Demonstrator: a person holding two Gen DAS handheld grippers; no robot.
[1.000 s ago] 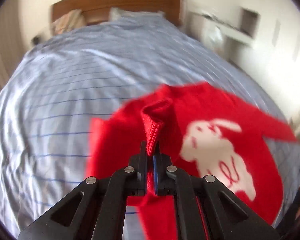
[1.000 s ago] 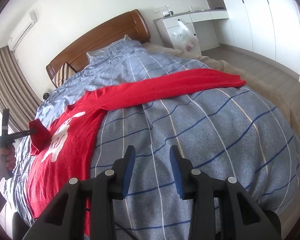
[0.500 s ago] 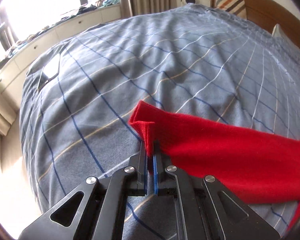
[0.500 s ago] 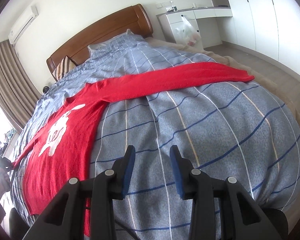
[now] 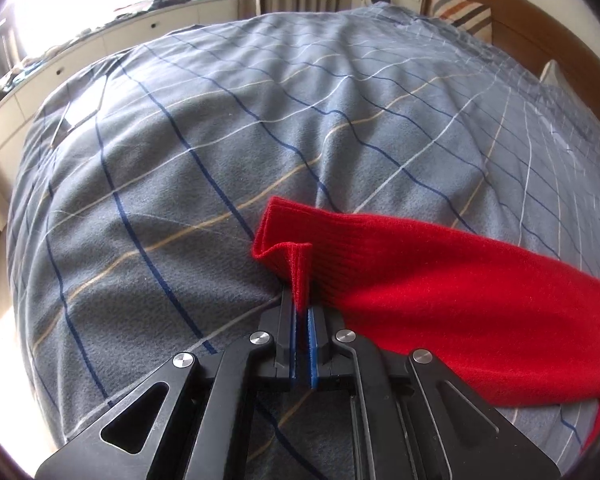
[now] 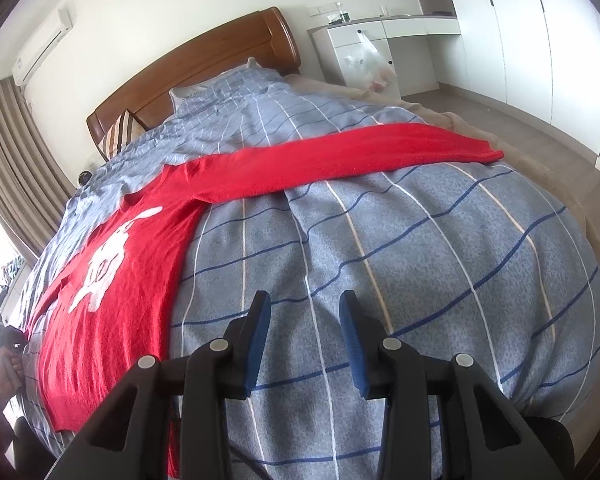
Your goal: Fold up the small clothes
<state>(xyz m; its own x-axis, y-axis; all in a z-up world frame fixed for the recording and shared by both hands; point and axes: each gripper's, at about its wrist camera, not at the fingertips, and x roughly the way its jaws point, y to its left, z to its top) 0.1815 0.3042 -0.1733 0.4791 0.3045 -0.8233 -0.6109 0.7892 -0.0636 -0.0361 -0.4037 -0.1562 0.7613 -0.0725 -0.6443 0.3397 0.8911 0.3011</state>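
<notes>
A red sweater [image 6: 112,280] with a white rabbit design lies spread flat on the blue checked bed cover [image 6: 420,264]. One sleeve [image 6: 340,156] stretches toward the far right. My left gripper [image 5: 301,312] is shut on the ribbed cuff [image 5: 296,256] of the other sleeve [image 5: 440,304], low over the cover. That gripper shows small at the far left of the right wrist view [image 6: 4,336]. My right gripper [image 6: 305,320] is open and empty, just above the cover, right of the sweater's body.
A wooden headboard [image 6: 204,68] and a striped pillow [image 5: 460,16] stand at the bed's head. White drawers with a plastic bag [image 6: 368,60] and wardrobes [image 6: 540,32] are to the right. A window ledge with clutter [image 5: 100,36] and curtains are beyond the bed's left edge.
My left gripper has carried the sleeve cuff from over the sweater's chest outward to the left and down to the cover, so the sleeve now lies stretched out. The right gripper has barely moved.
</notes>
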